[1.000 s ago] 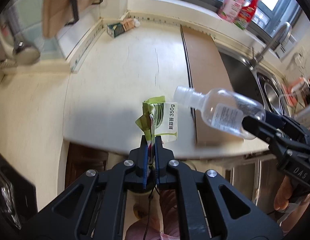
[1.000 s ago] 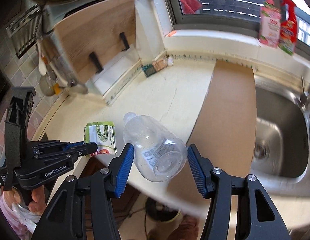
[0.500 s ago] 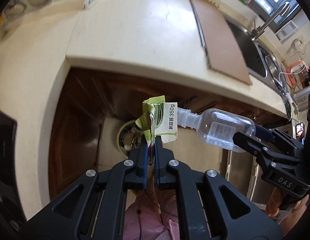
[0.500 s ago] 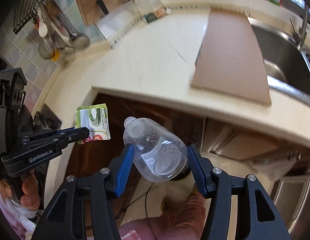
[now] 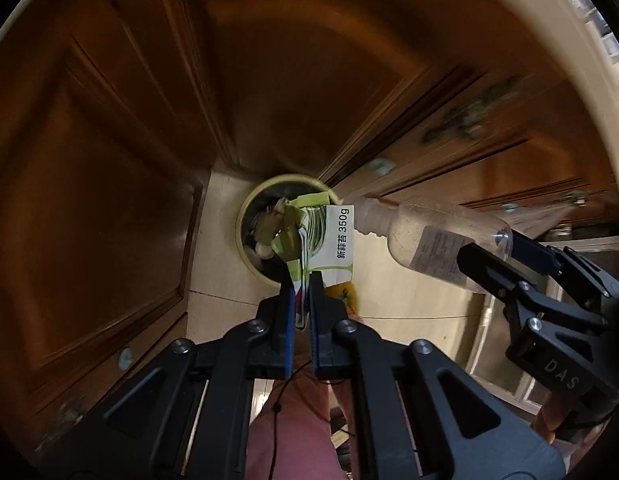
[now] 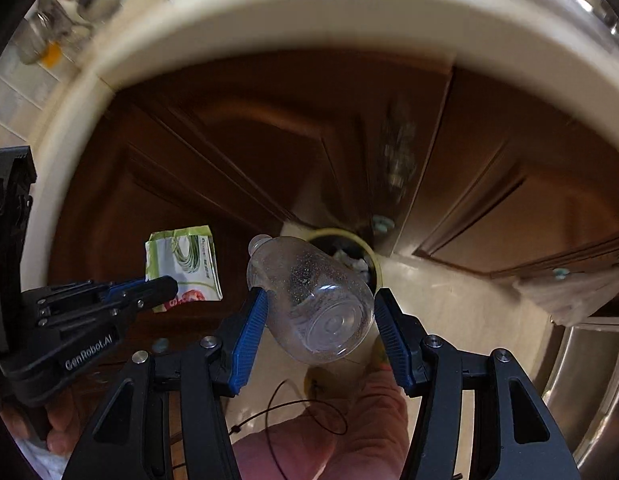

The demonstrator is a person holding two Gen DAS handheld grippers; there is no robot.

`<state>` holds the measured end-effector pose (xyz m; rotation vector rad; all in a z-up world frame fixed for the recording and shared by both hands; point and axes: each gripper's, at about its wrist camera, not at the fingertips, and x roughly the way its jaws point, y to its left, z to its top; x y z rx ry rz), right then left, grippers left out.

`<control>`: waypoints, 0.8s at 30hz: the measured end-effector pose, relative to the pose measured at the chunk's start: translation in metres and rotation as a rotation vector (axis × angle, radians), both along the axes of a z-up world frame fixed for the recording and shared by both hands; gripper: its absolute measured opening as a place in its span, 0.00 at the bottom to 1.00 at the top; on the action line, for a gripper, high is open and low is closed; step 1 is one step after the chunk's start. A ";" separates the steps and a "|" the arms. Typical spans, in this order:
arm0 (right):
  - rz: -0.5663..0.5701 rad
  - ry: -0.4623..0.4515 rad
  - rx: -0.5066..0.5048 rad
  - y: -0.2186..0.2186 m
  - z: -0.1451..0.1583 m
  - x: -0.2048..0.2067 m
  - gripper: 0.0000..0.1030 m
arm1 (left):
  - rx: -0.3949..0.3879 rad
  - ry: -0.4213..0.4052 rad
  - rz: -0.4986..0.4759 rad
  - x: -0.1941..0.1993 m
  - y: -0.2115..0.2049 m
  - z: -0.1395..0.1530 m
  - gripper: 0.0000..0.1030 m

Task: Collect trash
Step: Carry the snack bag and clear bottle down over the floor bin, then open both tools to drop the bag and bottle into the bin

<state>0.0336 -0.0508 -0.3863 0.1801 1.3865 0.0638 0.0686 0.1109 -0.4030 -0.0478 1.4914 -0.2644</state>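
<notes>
My left gripper (image 5: 300, 280) has its fingers pressed together on the lower edge of a torn green wrapper (image 5: 325, 236), limp and feather-light, hanging over the floor bin (image 5: 245, 216). My right gripper (image 6: 317, 320) pinches an empty clear bottle (image 6: 313, 300) across its wide base; slick and squashable, I judge. Blur smears the cabinet doors (image 5: 121, 160), and the bin's contents stay unreadable.

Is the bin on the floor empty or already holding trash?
Holding trash: the bin shows crumpled scraps inside its rim in both wrist views. How full, cannot tell.
</notes>
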 end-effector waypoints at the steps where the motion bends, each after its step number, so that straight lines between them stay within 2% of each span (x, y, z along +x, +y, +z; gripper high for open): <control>1: 0.002 0.009 -0.001 0.004 -0.018 0.002 0.53 | 0.003 0.008 0.005 0.000 0.001 -0.016 0.04; 4: -0.001 0.037 -0.008 0.011 -0.076 0.001 0.53 | 0.013 0.028 0.014 0.001 0.003 -0.067 0.04; 9: 0.001 0.068 -0.016 0.016 -0.151 0.007 0.54 | 0.044 0.054 0.011 0.006 0.000 -0.145 0.04; 15: 0.000 0.103 -0.016 0.016 -0.226 0.019 0.56 | 0.073 0.086 0.010 0.015 -0.008 -0.210 0.05; 18: 0.003 0.144 0.024 -0.001 -0.259 0.032 0.58 | 0.100 0.109 0.009 0.014 -0.009 -0.232 0.18; 19: -0.001 0.155 0.026 -0.004 -0.267 0.033 0.58 | 0.108 0.111 0.011 0.013 -0.006 -0.235 0.28; 20: -0.008 0.162 0.029 -0.004 -0.272 0.035 0.58 | 0.113 0.113 0.016 0.013 -0.005 -0.237 0.37; 22: -0.015 0.165 0.026 -0.006 -0.276 0.035 0.58 | 0.109 0.116 0.027 0.013 -0.003 -0.238 0.48; 24: -0.012 0.161 0.025 -0.007 -0.276 0.034 0.62 | 0.112 0.116 0.033 0.013 -0.002 -0.237 0.54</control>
